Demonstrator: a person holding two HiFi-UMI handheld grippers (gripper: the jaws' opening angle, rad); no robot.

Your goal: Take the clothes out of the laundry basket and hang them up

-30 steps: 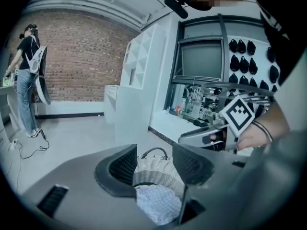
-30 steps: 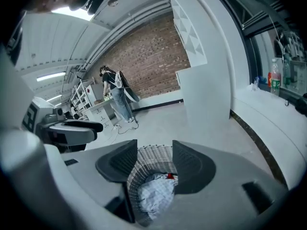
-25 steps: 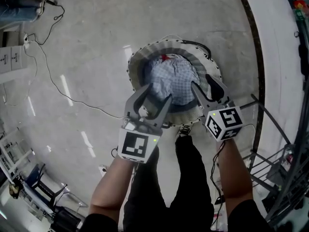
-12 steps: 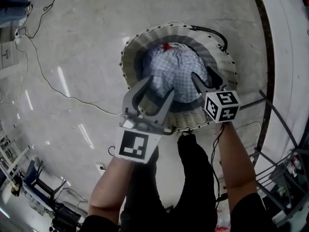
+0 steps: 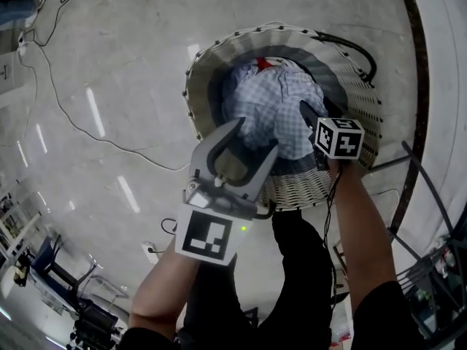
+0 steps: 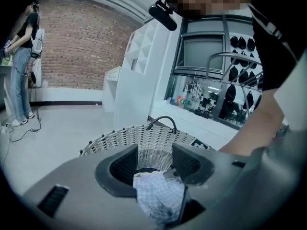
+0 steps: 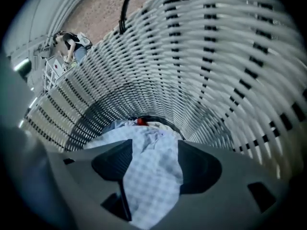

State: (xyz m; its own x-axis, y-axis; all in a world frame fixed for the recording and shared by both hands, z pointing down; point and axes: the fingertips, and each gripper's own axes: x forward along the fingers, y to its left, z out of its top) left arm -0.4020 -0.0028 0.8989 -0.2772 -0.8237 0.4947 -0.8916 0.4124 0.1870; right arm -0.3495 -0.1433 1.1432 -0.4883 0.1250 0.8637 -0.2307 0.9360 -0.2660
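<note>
White wicker laundry basket [image 5: 357, 93] on pale floor [image 5: 124, 57], holding a crumpled blue-checked garment [image 5: 273, 111], with a red scrap [image 7: 140, 121] at its far edge. Right hand-held gripper [image 7: 151, 159] is down inside the basket, jaws wide and just been opening, checked cloth between them, unpinched. Left hand-held gripper [image 6: 154, 161] hangs over the near rim, jaws wide apart, gripping nothing.
</note>
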